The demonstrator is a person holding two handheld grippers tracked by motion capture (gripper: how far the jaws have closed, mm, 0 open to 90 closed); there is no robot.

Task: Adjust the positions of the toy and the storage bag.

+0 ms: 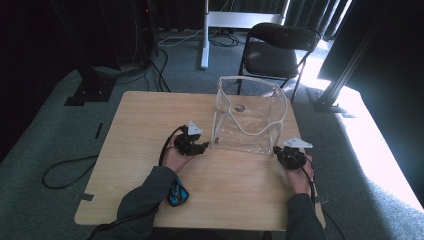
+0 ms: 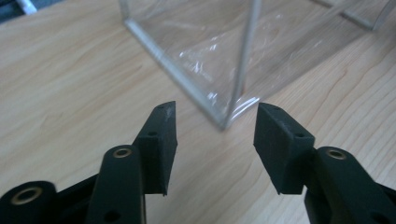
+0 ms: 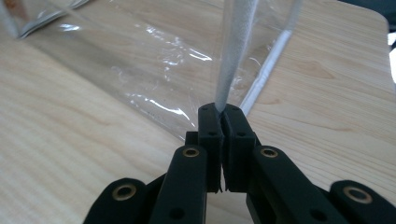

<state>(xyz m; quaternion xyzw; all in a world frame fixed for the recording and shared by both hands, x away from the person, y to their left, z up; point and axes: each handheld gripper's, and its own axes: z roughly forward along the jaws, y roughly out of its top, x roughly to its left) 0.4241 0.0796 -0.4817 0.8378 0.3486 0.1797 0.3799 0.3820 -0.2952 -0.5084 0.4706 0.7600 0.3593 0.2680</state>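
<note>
On table, right gripper point(image 3: 223, 116) pinches clear bag's point(image 3: 154, 70) edge; left gripper point(image 2: 215, 122) gapes.

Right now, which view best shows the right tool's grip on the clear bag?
The right gripper view: the right tool is shut on the clear bag at its white corner edge. The high view shows the bag whole but the grip tiny. The left gripper view shows another bag corner.

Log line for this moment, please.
left gripper: open, at clear bag corner | right gripper: shut on bag's white edge trim
</note>
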